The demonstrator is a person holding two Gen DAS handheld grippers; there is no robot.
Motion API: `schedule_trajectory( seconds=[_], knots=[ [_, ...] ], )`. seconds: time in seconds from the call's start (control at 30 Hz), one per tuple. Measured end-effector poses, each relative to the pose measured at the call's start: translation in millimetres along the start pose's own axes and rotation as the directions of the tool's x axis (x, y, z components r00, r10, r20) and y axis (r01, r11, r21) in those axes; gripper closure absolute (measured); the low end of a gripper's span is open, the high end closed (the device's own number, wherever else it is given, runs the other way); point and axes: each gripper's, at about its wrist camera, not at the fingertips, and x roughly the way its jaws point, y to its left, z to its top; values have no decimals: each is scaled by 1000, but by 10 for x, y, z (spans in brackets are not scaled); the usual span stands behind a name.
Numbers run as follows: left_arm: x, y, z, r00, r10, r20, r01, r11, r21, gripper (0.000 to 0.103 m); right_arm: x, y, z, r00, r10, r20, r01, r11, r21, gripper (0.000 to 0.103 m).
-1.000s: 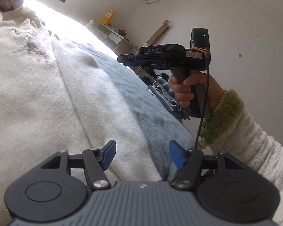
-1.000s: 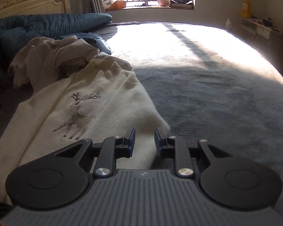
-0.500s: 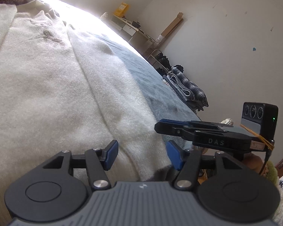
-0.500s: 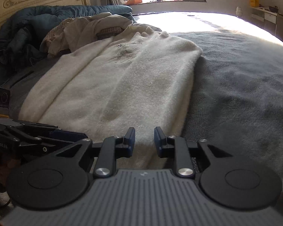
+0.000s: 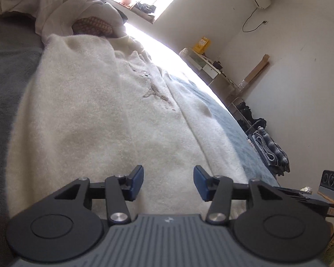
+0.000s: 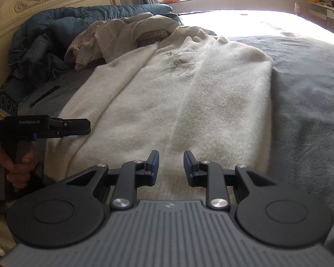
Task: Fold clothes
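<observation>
Cream fuzzy deer-print sweater (image 6: 189,93) lies flat on the grey bed (image 6: 305,84), so bring the closing, empty left hand-held gripper (image 5: 168,179) and narrowly spread, empty right hand-held gripper (image 6: 171,165) to separate near-hem corners before pinching.

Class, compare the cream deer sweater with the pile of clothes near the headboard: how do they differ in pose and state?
The cream deer sweater lies spread flat along the grey bed cover, its front up; the pile of clothes is crumpled in a heap. The sweater is one fleecy garment; the pile mixes several fabrics. Both lie on the bed.
</observation>
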Motion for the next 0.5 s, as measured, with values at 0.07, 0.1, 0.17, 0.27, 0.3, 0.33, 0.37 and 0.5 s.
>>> schedule_trajectory(
  seconds=[0.07, 0.1, 0.17, 0.27, 0.3, 0.33, 0.37, 0.5],
  knots=[
    [-65, -45, 185, 999, 1, 33, -3, 998, 56, 47, 8, 20, 141, 1000, 21, 23, -21, 1000, 6, 79],
    [-107, -51, 310, 999, -6, 49, 2, 997, 74, 45, 38, 21, 236, 999, 28, 32, -29, 1000, 8, 79],
    [-133, -50, 576, 998, -7, 62, 1, 996, 88, 44, 123, 6, 455, 998, 45, 50, -45, 999, 14, 79],
    [-101, 24, 1019, 997, 15, 72, -21, 996, 92, 43, 250, -16, 785, 995, 69, 78, -71, 997, 23, 78],
    [-85, 57, 1169, 997, 23, 75, -30, 995, 91, 43, 298, -25, 900, 993, 76, 87, -78, 997, 23, 78],
    [-61, 90, 1314, 996, 30, 78, -37, 995, 94, 42, 365, -38, 1031, 992, 80, 98, -82, 997, 14, 78],
    [-8, 129, 1454, 995, 39, 88, -49, 993, 107, 42, 440, -48, 1163, 991, 79, 106, -79, 997, -2, 77],
    [415, 349, 2070, 988, 105, 113, -122, 979, 165, 40, 800, -127, 1686, 988, 69, 136, -60, 995, -74, 74]
  ],
)
